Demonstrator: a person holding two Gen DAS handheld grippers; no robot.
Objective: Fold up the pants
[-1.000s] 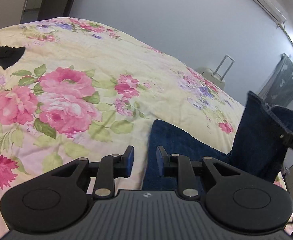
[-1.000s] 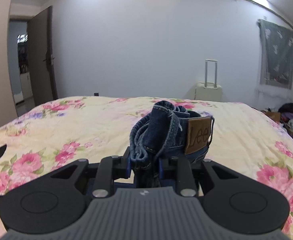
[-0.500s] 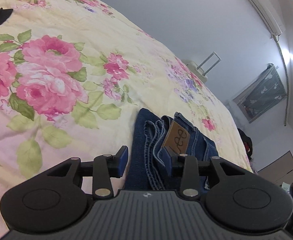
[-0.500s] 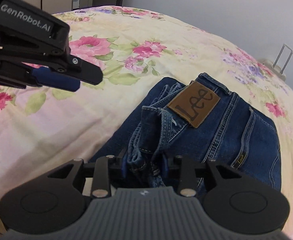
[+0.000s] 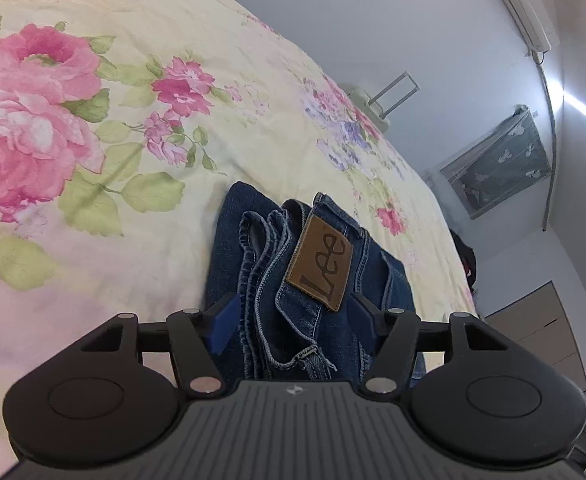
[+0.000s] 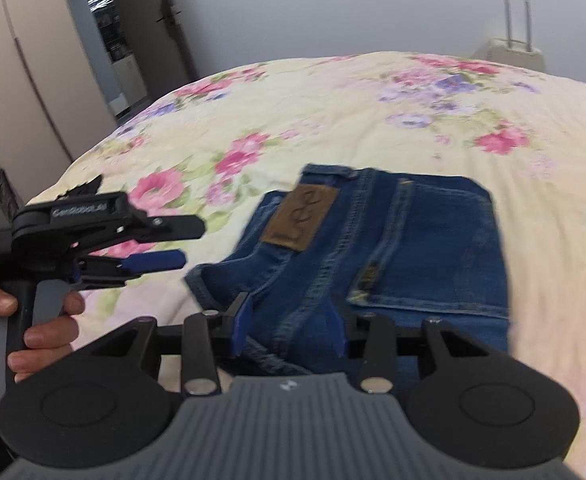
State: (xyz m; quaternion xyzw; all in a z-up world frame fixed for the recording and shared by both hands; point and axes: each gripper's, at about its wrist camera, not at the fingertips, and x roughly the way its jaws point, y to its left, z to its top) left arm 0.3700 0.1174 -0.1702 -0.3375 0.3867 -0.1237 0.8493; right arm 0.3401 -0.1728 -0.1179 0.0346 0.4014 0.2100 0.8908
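Observation:
The blue jeans (image 5: 313,272) lie folded in a compact stack on the floral bedspread (image 5: 93,160), brown Lee patch (image 5: 320,264) up. They also show in the right wrist view (image 6: 405,240). My left gripper (image 5: 293,324) is open, its blue pads either side of the waistband edge, just above it. It shows from the side in the right wrist view (image 6: 153,260), held in a hand. My right gripper (image 6: 291,326) is open over the near edge of the jeans, holding nothing.
The bedspread (image 6: 373,120) stretches far and to both sides. A white suitcase (image 6: 511,46) stands beyond the bed by the wall. Wardrobe doors (image 6: 25,80) and a dark doorway are at the left. A hanging grey cloth (image 5: 501,164) is on the right wall.
The right gripper lowered the jeans' waist onto the stack, then opened and let go. The left gripper opened wider and moved over the waistband.

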